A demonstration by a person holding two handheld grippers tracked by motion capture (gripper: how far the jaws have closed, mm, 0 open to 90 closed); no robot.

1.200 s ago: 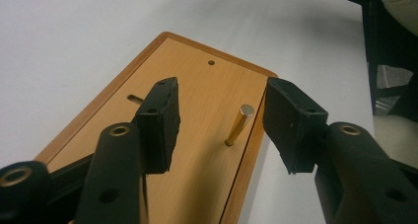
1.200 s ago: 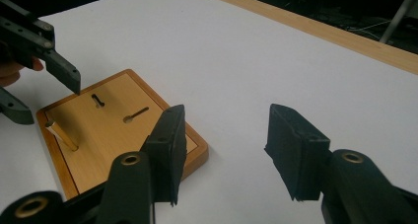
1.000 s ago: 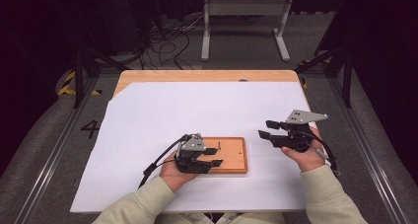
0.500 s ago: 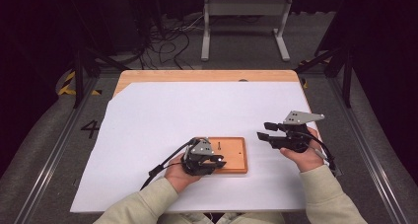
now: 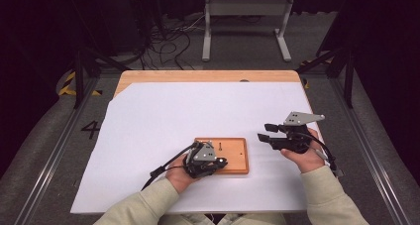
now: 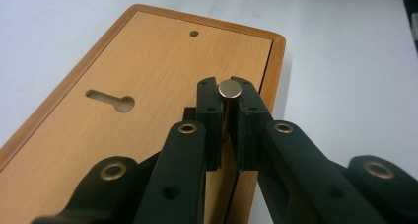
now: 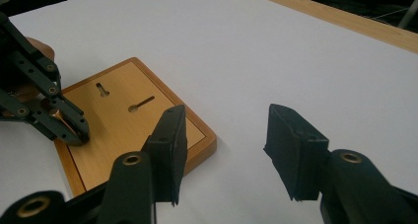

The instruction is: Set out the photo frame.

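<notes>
The tabletop, a wooden one covered by a large white sheet, carries only one thing: a flat wooden board with a darker rim, lying near the person's edge, a little left of the middle. There is no container here; the board itself has two keyhole slots cut in its face and one small hole near its far end, and all of them are empty. The left gripper rests low over the near left corner of the board. A second ago its jaws stood apart above the board; they have just been closing, and now they press from both sides on a small metal pin with a round flat shiny top, which stands upright near the edge of the board. I think this means the pin is now seized and the next step, lifting it or moving it toward one slot, can begin. The right gripper hovers above the white sheet just to the right of the board, its jaws half apart with nothing between them.
</notes>
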